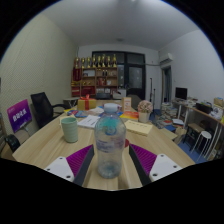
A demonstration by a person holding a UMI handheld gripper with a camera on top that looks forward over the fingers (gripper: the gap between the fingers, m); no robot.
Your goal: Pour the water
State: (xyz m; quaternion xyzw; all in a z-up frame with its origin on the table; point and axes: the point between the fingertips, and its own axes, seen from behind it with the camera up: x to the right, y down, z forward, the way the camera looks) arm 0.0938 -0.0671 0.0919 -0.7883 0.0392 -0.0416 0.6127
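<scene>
Low in the frame's centre, the tongs [110,165] grip a clear water bottle [110,140] at mid-body; thin plastic, likely slippery, it seems best squeezed gently above the worktop [45,145].

Clear plastic bottle [110,143] (wooden table [55,142])

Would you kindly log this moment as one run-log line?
gripper: around bottle, grip unclear | clear plastic water bottle with white cap: upright between fingers | green cylindrical cup: beyond, on wooden table | pour: not begun
</scene>
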